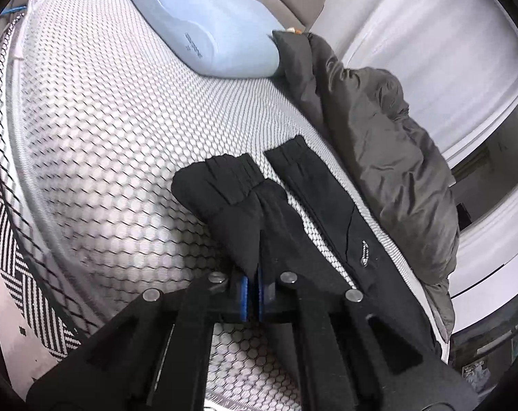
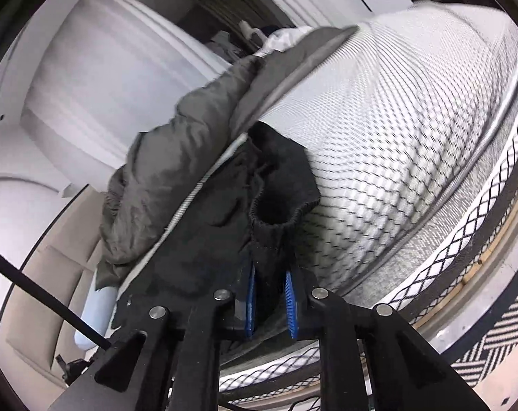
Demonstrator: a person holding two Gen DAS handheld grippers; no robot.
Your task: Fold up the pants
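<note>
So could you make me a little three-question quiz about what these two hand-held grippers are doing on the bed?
1. True or false: the left hand-held gripper is shut on black fabric of the pants.
2. Which part of the pants does the right hand-held gripper pinch? A) a zip pocket B) the gathered elastic band C) nothing
3. Fill in: the pants lie on a white ____, beside a grey jacket and a pale blue pillow.

Key: 1 true; 2 B; 3 mattress.
</note>
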